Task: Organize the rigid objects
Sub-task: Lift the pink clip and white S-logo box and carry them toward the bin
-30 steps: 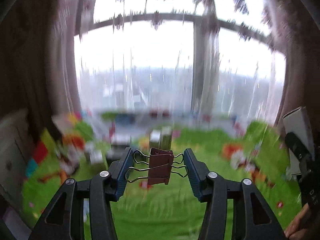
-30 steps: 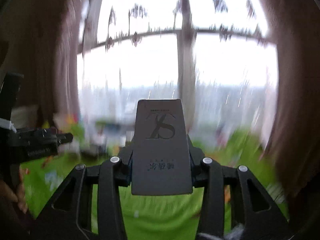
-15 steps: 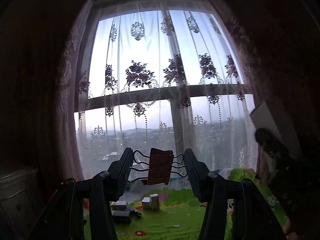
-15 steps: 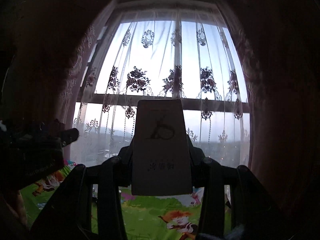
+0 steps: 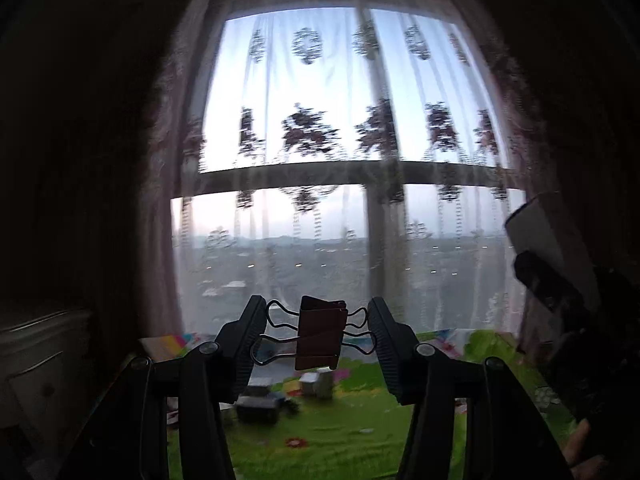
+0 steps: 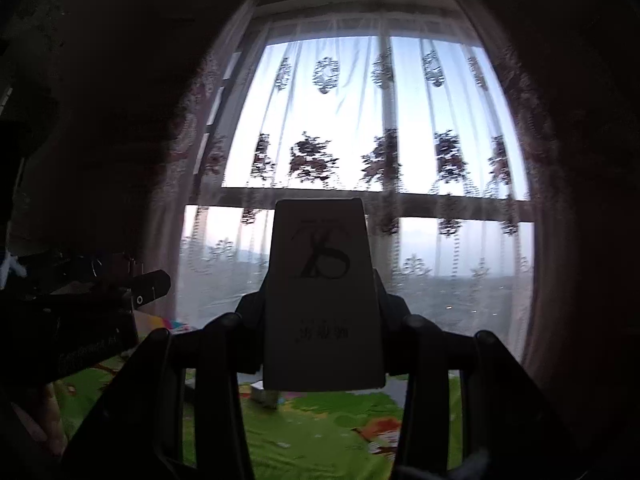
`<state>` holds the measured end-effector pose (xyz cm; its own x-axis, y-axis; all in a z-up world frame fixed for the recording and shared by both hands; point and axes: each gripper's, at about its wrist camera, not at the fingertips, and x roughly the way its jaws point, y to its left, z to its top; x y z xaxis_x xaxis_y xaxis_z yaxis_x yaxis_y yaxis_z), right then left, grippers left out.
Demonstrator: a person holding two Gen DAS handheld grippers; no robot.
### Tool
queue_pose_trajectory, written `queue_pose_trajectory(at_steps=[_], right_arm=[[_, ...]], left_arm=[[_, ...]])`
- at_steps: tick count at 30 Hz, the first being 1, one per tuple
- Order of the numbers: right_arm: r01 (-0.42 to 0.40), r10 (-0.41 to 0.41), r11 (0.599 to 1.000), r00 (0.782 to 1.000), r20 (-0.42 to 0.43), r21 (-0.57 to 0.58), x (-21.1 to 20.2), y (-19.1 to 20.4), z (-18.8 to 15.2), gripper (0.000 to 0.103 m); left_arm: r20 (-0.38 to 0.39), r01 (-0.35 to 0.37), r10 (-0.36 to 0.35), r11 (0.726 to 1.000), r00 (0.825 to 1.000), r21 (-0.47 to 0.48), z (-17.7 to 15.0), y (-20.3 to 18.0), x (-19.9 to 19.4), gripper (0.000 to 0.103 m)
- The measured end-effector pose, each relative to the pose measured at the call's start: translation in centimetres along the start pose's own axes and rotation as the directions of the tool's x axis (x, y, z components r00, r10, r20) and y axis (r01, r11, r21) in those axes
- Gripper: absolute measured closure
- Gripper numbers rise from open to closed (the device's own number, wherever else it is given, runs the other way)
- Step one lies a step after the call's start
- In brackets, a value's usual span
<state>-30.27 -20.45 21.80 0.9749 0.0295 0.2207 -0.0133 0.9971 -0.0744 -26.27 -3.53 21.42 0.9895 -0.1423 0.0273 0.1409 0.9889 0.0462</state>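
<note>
Both are being carried high: the left gripper (image 5: 318,338) is pinching a brown binder clip (image 5: 320,336), the right gripper (image 6: 323,312) clamping a grey card box (image 6: 323,296); lowering them slowly toward the green play mat (image 5: 340,436) seems wise

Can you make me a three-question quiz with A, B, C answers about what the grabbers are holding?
1. Where is the binder clip?
A. lying on the mat
B. between the fingers of the left hand-held gripper
C. hanging on the curtain

2. What colour is most of the play mat?
A. green
B. blue
C. black

3. What is the right hand-held gripper doing?
A. open with nothing in it
B. lying on the floor
C. shut on a flat box

Answers:
1. B, the clip's wire handles stick out sideways to the two fingers, up in the air in front of the window.
2. A, the mat shows bright green under both grippers.
3. C, the box stands up between the fingers, with dark lettering facing the camera.
</note>
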Motion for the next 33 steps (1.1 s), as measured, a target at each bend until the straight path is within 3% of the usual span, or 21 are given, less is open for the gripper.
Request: queue_pose_trajectory(at_steps=[3, 6, 10, 18, 21, 33], right_arm=[[-0.088, 0.088, 0.996, 0.996, -0.026, 0.013, 0.1, 1.4, 0.2, 0.058], [-0.200, 0.202, 0.979, 0.977, -0.073, 0.038, 0.5, 3.1, 0.4, 0.058], [-0.318, 0.321, 0.947, 0.940, -0.112, 0.049, 0.7, 5.8, 0.4, 0.058], [-0.455, 0.460, 0.888, 0.873, -0.158, 0.072, 0.9, 9.8, 0.1, 0.058], [-0.514, 0.520, 0.854, 0.834, -0.187, 0.083, 1.2, 11.5, 0.1, 0.058], [-0.719, 0.714, 0.684, 0.627, -0.313, 0.121, 2.0, 19.7, -0.9, 0.058]], left_arm=[[-0.034, -0.051, 0.050, 0.999, 0.998, -0.019, -0.4, 2.1, -0.6, 0.050], [-0.075, -0.107, 0.105, 0.994, 0.992, -0.016, -1.1, 3.9, -1.2, 0.050], [-0.134, -0.164, 0.159, 0.986, 0.978, -0.034, -2.1, 6.4, -2.1, 0.050], [-0.232, -0.268, 0.253, 0.963, 0.939, -0.033, -3.9, 10.7, -3.9, 0.050], [-0.287, -0.297, 0.273, 0.954, 0.918, -0.041, -4.7, 12.3, -4.5, 0.050], [-0.448, -0.441, 0.371, 0.895, 0.813, -0.060, -8.9, 18.2, -8.5, 0.050]])
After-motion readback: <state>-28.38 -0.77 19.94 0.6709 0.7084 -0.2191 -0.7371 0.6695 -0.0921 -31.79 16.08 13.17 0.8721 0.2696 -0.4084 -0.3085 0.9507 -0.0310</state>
